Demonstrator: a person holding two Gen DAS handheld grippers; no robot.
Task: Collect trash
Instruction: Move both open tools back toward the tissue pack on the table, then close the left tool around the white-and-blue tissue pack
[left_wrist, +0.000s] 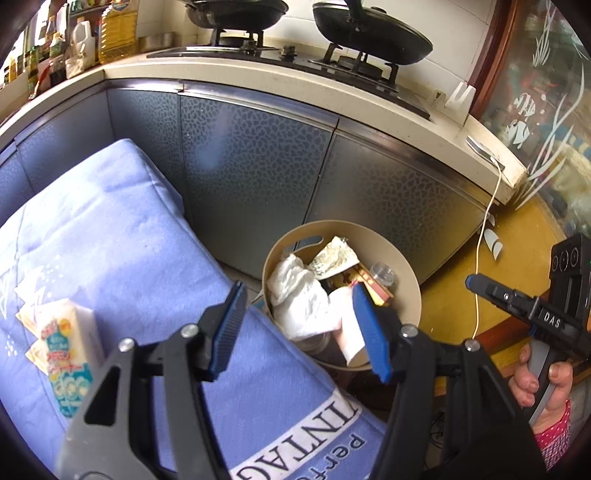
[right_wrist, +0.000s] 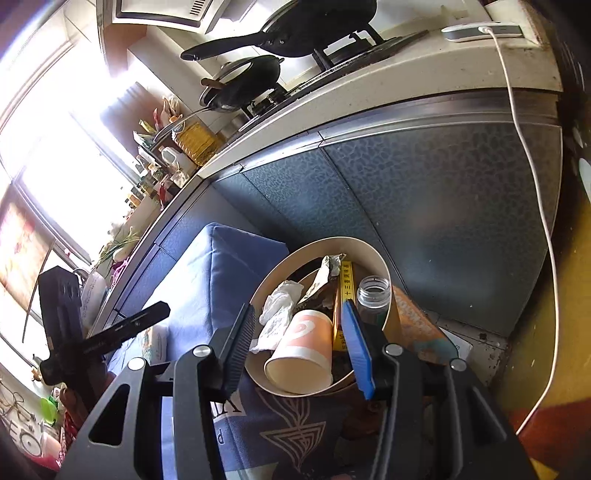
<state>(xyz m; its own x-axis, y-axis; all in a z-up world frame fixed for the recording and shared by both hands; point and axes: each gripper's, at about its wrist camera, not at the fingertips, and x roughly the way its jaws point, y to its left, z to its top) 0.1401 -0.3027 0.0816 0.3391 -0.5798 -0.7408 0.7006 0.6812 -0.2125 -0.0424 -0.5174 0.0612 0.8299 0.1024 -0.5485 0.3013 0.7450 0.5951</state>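
Both the left gripper (left_wrist: 303, 328) and right gripper (right_wrist: 301, 345) hang apart and empty over the bin (left_wrist: 408, 295), with the tissue pack (left_wrist: 70, 354) uncollected at nine o'clock.

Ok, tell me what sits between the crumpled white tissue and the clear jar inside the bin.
A crumpled foil wrapper and a yellow box, clearest in the left wrist view, between tissue and jar.

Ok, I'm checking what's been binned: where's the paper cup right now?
The paper cup lies on its side inside the beige bin, between the crumpled white tissue and the yellow box, just ahead of the open right gripper.
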